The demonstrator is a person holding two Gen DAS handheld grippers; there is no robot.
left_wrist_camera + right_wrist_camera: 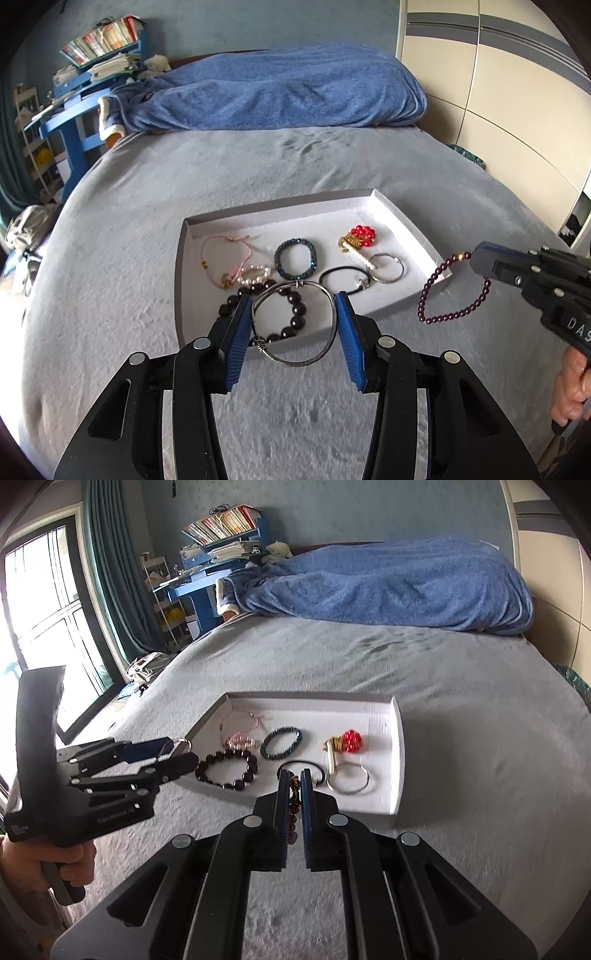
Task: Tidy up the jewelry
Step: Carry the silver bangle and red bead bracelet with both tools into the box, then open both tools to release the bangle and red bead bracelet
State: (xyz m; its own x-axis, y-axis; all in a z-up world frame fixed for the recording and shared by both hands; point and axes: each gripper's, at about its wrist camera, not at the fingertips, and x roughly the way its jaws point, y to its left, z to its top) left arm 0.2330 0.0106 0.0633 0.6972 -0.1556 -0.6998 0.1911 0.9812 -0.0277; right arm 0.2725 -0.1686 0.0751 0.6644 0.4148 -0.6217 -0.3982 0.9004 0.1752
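My left gripper (293,325) holds the wire bangle (294,325) across its width, jaws half apart, pads pressing its two sides. The bangle hangs over the tray's (413,225) near edge. Judged stiff, light, smooth: likely to pivot between the pads, so best kept gripped at its widest span.

In the tray: black bead bracelet (291,314), blue one (295,258), red bead piece (362,236).

My right gripper (294,790) is nearly shut on the garnet strand (454,291), pinched near its gold bead, loop dangling beside the tray's right corner. Judged limp, light, swings freely; probably elastic, so lower it gently.
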